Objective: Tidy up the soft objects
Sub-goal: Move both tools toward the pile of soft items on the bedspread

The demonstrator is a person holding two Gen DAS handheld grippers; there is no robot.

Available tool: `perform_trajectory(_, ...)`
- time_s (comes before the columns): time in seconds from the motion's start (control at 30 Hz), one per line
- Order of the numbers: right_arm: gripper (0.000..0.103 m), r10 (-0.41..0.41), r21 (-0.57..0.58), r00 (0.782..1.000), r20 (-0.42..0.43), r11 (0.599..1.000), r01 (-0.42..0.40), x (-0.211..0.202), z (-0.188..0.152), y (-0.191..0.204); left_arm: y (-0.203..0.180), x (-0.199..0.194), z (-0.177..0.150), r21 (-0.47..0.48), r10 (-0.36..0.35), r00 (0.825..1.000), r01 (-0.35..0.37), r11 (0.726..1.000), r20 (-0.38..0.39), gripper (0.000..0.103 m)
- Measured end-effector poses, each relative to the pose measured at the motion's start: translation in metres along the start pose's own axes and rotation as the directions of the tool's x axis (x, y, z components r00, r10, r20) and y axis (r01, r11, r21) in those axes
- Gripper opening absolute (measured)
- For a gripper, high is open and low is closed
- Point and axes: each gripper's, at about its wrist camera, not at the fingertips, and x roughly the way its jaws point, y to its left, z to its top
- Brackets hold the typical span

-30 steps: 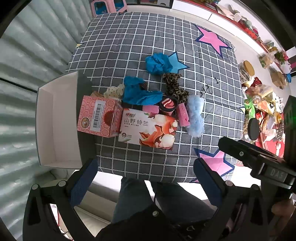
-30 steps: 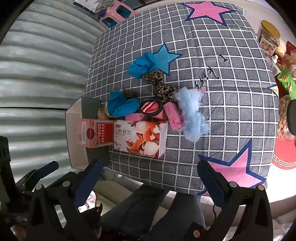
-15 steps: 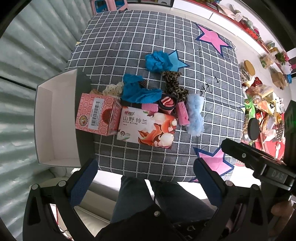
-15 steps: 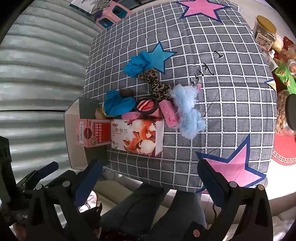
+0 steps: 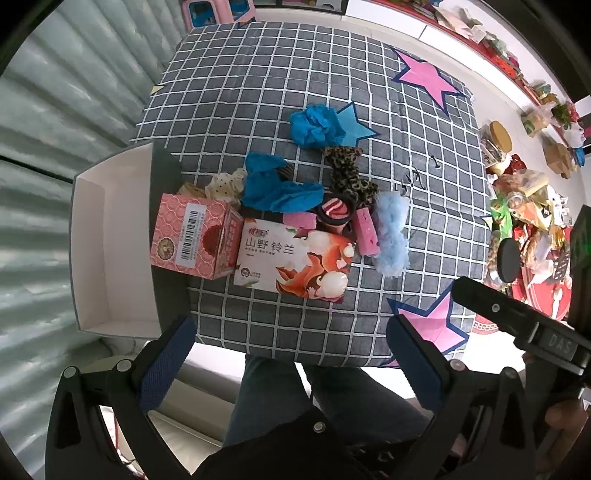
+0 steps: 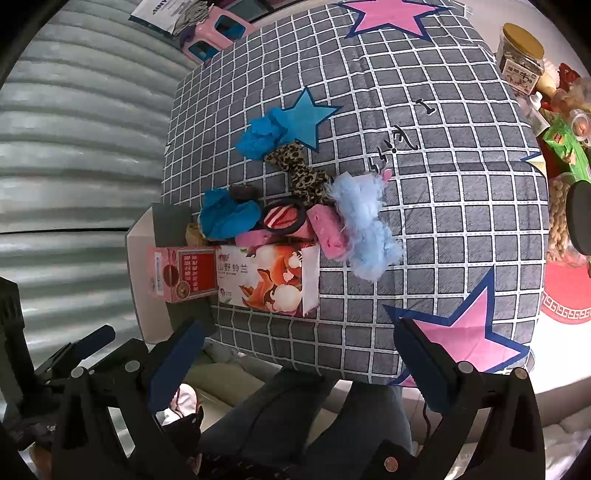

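A heap of soft things lies on the grey checked cloth (image 5: 258, 92): two blue cloths (image 5: 280, 188), a blue scrunchie (image 5: 314, 125), a leopard scrunchie (image 5: 347, 173), a fluffy light-blue piece (image 5: 391, 232), pink sponges (image 5: 365, 232), a black ring with a red-striped piece (image 5: 334, 210). A tissue box (image 5: 295, 258) and a pink carton (image 5: 192, 236) stand in front. A white open box (image 5: 110, 251) sits at the left edge. My left gripper (image 5: 288, 358) and right gripper (image 6: 295, 358) are open and empty, held high above the near edge.
The person's knees (image 5: 295, 391) show below the near cloth edge. Jars and snack packets (image 5: 524, 192) crowd the floor at the right. A corrugated metal wall (image 6: 74, 147) runs along the left. A pink stool (image 6: 218, 33) stands at the far end.
Both grippers have risen slightly and drawn back; the heap looks a little smaller and farther. Nothing on the cloth has moved.
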Motion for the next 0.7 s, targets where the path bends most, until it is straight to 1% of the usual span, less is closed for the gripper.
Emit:
perform_trajectory(0.07,0.103,0.004,-0.001,1.000,0.004,1.000,-0.004,0.000,0.000,-0.001,0.001,0.001,0.002,0.005,-0.005,0.999,0.004,1.000,0.037,0.103)
perform_trajectory(0.1,0.103,0.007,0.002,1.000,0.004,1.000,-0.007,0.000,0.001,-0.001,0.002,0.002,0.003,0.016,-0.015,0.996,0.014,1.000,0.084,0.103)
perform_trajectory(0.17,0.103,-0.003,0.006,1.000,0.006,1.000,0.003,0.001,0.002,-0.002,0.002,0.002,0.006,0.027,-0.020,0.994,0.017,1.000,0.104,0.103)
perform_trajectory(0.23,0.103,-0.010,0.015,1.000,0.003,1.000,0.010,0.002,0.004,-0.003,0.001,0.003,0.009,0.034,-0.013,0.995,0.010,0.999,0.102,0.103)
perform_trajectory(0.27,0.103,-0.009,0.020,1.000,0.002,1.000,0.009,0.002,0.005,-0.004,0.002,0.005,0.013,0.032,0.014,0.997,-0.017,0.999,0.077,0.103)
perform_trajectory(0.37,0.103,0.000,0.039,1.000,0.001,0.999,0.000,0.004,0.009,-0.005,0.001,0.006,0.020,0.044,0.025,0.998,-0.028,0.999,0.064,0.103)
perform_trajectory(0.47,0.103,0.003,0.061,1.000,0.004,0.998,-0.003,0.007,0.013,-0.005,0.002,0.007,0.029,0.068,0.030,0.997,-0.034,0.997,0.066,0.103)
perform_trajectory(0.5,0.103,0.001,0.071,1.000,0.002,0.998,-0.001,0.008,0.013,-0.005,0.002,0.008,0.033,0.073,0.041,0.998,-0.045,0.996,0.053,0.103)
perform_trajectory(0.7,0.103,0.002,0.127,1.000,-0.007,0.992,-0.001,0.020,0.019,-0.004,0.004,0.014,0.052,0.136,0.085,0.996,-0.089,0.987,0.039,0.103)
